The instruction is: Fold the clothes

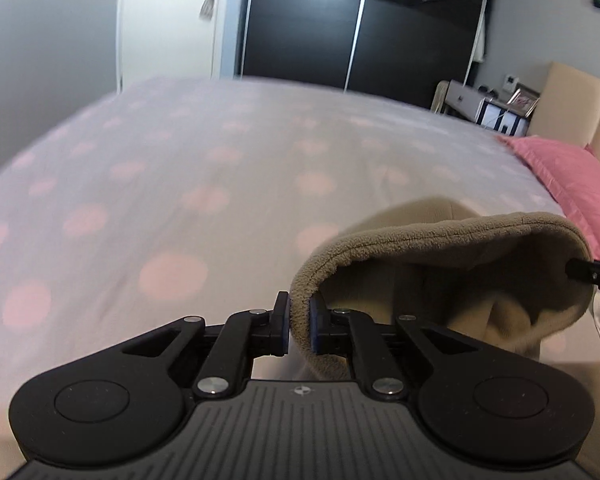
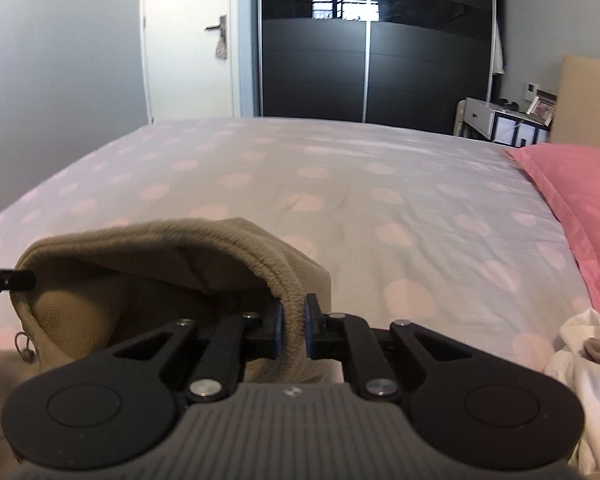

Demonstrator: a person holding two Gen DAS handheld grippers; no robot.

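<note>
Polka-dot bedsheet (image 2: 339,208) lies under a tan fleece garment (image 1: 439,240) held aloft; left gripper (image 1: 299,326) and right gripper (image 2: 294,330) each pinch its hem. Only the right view shows white laundry (image 2: 591,380), possibly shirts.

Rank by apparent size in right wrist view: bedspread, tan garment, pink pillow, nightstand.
1. bedspread
2. tan garment, inflated by nearness to the camera
3. pink pillow, partly cropped, so close to the garment
4. nightstand

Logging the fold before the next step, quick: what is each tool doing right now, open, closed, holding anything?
Left tool: closed on the hem of the tan fleece garment.
Right tool: closed on the same garment's hem.
</note>
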